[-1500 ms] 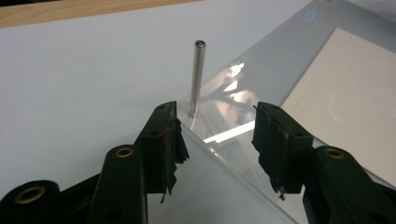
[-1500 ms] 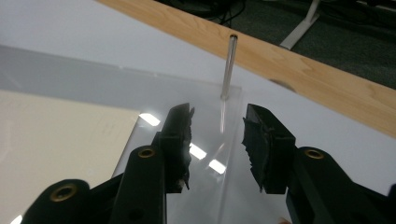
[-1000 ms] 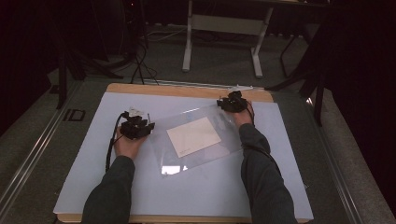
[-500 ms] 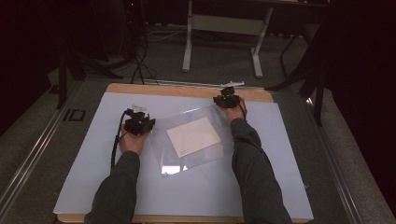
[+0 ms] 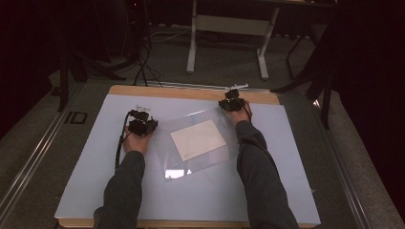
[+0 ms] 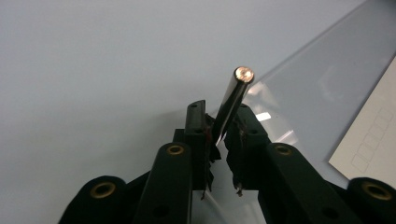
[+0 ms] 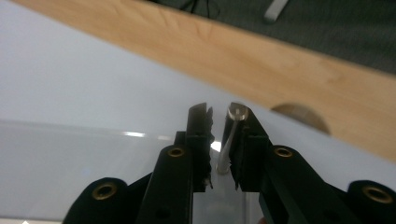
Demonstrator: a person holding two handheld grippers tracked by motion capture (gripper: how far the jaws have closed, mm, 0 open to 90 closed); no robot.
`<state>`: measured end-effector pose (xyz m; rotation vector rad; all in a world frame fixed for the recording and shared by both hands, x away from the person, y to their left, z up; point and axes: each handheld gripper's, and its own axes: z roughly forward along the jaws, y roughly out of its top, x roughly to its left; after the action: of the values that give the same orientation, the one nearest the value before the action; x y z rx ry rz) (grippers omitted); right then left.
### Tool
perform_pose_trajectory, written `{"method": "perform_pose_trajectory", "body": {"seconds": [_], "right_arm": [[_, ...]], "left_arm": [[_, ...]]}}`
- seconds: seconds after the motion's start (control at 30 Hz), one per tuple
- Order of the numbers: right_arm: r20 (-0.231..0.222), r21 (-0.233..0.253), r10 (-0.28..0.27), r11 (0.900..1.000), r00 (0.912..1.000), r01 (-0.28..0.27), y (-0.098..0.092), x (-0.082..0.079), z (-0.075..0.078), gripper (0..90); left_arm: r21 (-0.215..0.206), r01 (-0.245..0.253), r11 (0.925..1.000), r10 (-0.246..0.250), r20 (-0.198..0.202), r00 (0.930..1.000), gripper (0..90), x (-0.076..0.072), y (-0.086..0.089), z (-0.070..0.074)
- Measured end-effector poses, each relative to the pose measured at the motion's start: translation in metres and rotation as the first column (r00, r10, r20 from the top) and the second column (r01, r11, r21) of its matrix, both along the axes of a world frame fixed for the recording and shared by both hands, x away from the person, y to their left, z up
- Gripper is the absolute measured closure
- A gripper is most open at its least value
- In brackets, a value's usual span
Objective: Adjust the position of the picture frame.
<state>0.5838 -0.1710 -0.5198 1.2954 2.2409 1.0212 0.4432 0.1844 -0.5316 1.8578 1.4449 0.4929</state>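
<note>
Dim floor and dark curtains surround a wooden table [image 5: 191, 91] covered by a pale blue-white mat [image 5: 95, 191]. Nearest the camera, 2 grey sleeves [image 5: 122, 191] come in from the bottom edge of the high view, 1 to each side of the mat's middle.

Between the forearms lies 1 clear plastic sleeve [image 5: 191, 164], flat on the mat and turned at an angle. Inside it sits 1 cream sheet of paper [image 5: 198, 139]; in the left gripper view a row of faint printed boxes shows on that sheet [image 6: 373, 144], with no writing that can be read.

At the sleeve's left corner, the left gripper [image 5: 141, 125] rests on the mat, its cable trailing back beside the forearm. In the left gripper view its jaws stand close together and clamp a slim shiny metal rod [image 6: 233, 100] that tilts up and away, with the plastic's edge just beside the jaw tips.

Farther off, at the sleeve's far right corner near the table's bare wooden edge, sits the right gripper [image 5: 232, 103]. In the right gripper view its jaws stand slightly apart, with a small clear cylinder [image 7: 230, 135] lying against the right-hand jaw; whether the jaws actually pinch it I cannot tell.

Left of the table, the floor bears the marking "ID" [image 5: 76, 117]. Beyond the far edge stands 1 pale metal frame [image 5: 229, 28] on 2 legs, with dark cables on the floor.
</note>
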Motion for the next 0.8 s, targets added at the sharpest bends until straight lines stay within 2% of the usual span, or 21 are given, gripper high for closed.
{"method": "perform_pose_trajectory", "body": {"seconds": [0.03, 0.17, 0.23, 0.33, 0.4, 0.47, 0.53, 0.57, 0.7, 0.8], "right_arm": [[-0.01, -0.005, -0.011, 1.0, 0.9999, 0.011, 0.0, 0.001, -0.001, 83.8], [-0.009, -0.004, -0.055, 0.998, 0.9985, 0.055, 0.001, -0.002, 0.0, 84.7], [-0.01, -0.006, -0.055, 0.998, 0.9984, 0.055, 0.001, -0.002, 0.0, 84.8], [-0.038, -0.017, -0.024, 1.0, 0.999, 0.023, -0.004, -0.005, 0.003, 84.7], [-0.06, -0.008, 0.009, 1.0, 0.9981, -0.009, -0.008, -0.007, 0.006, 84.4], [-0.059, -0.003, 0.024, 1.0, 0.998, -0.024, -0.012, -0.011, 0.01, 84.2], [-0.06, 0.017, 0.031, 0.999, 0.9977, -0.03, -0.016, -0.016, 0.013, 84.0], [-0.054, 0.015, 0.036, 0.999, 0.9979, -0.035, -0.018, -0.019, 0.013, 84.1], [-0.055, 0.031, 0.044, 0.999, 0.9975, -0.043, -0.024, -0.028, 0.014, 84.1], [-0.064, 0.043, 0.058, 0.998, 0.9963, -0.055, -0.032, -0.043, 0.015, 84.1]], "left_arm": [[0.004, -0.001, 1.0, 0.001, -0.001, 1.0, 80.3, 0.0, 0.0, 0.0], [0.005, -0.008, 1.0, 0.008, -0.001, 1.0, 83.2, 0.001, -0.001, 0.0], [0.003, -0.011, 0.9999, 0.011, -0.003, 0.9999, 83.4, 0.001, -0.001, 0.0], [-0.006, -0.007, 1.0, 0.007, -0.002, 1.0, 83.6, -0.001, 0.0, 0.0], [-0.012, -0.012, 0.9999, 0.012, -0.009, 0.9999, 83.5, -0.001, 0.0, 0.001], [-0.021, -0.004, 0.9998, 0.004, 0.005, 1.0, 83.4, -0.002, 0.001, 0.005], [-0.011, 0.009, 0.9999, -0.009, 0.007, 0.9999, 83.5, -0.002, 0.001, 0.007], [0.008, 0.024, 0.9997, -0.024, 0.009, 0.9997, 83.6, -0.003, 0.0, 0.011], [0.006, 0.033, 0.9994, -0.033, 0.014, 0.9994, 83.5, -0.003, 0.0, 0.016], [0.004, 0.047, 0.9989, -0.047, 0.014, 0.9988, 83.3, -0.003, 0.0, 0.021]]}}
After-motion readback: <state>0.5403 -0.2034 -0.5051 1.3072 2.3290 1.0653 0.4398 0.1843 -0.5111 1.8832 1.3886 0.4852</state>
